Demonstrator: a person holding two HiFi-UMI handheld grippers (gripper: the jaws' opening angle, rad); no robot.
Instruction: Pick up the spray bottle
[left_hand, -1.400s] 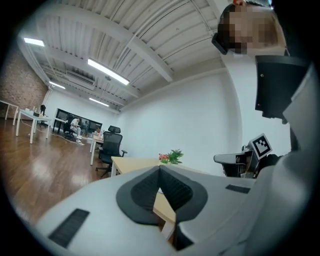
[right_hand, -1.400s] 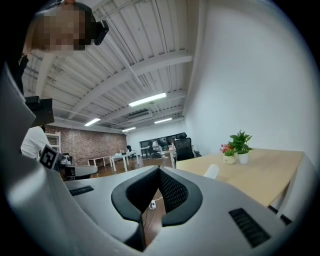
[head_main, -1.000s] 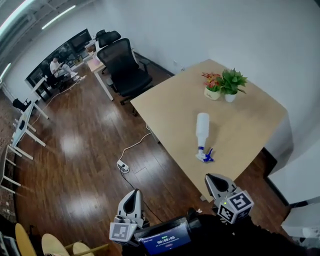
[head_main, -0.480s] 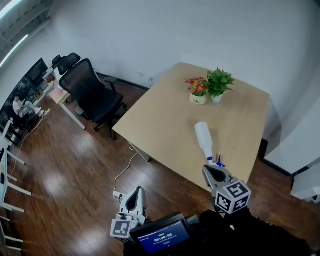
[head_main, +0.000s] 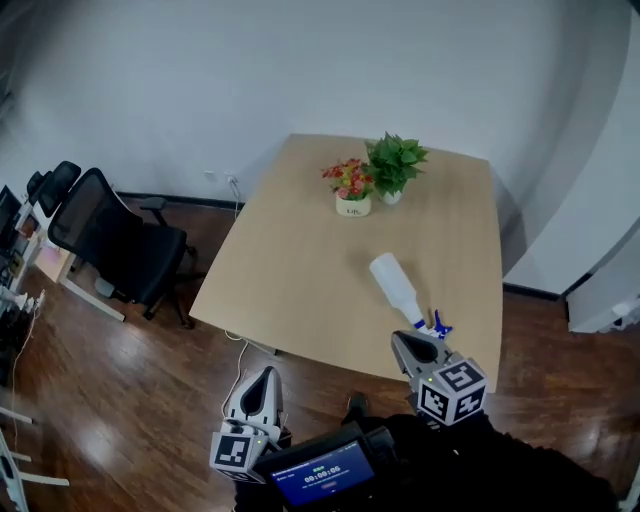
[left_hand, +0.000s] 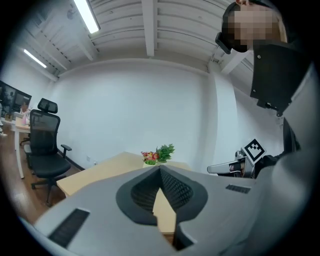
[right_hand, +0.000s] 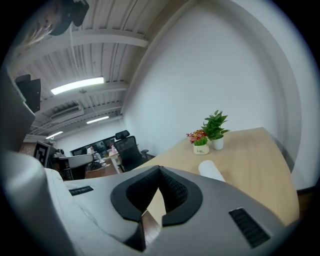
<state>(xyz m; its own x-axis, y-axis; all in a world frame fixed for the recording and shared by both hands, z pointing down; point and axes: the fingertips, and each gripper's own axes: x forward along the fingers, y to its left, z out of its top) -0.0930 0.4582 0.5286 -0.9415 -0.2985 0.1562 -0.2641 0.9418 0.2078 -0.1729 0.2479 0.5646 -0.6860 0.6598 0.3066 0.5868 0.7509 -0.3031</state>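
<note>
A white spray bottle (head_main: 396, 288) lies on its side on the light wooden table (head_main: 300, 270), its blue trigger head (head_main: 435, 326) toward the near edge. In the right gripper view its white body (right_hand: 212, 170) shows just past the jaws. My right gripper (head_main: 409, 344) hovers at the table's near edge, its tip just short of the blue trigger, jaws shut and empty (right_hand: 160, 168). My left gripper (head_main: 264, 377) hangs over the wood floor in front of the table, jaws shut with nothing between them (left_hand: 160, 168).
A pot of red flowers (head_main: 350, 189) and a small green plant (head_main: 393, 164) stand at the table's far side. A black office chair (head_main: 115, 245) stands on the floor to the left. White walls run behind and right of the table.
The view has swung so the table sits nearer the middle and the chair has slid left. My right gripper has come close to the bottle's trigger end. Both grippers stay shut.
</note>
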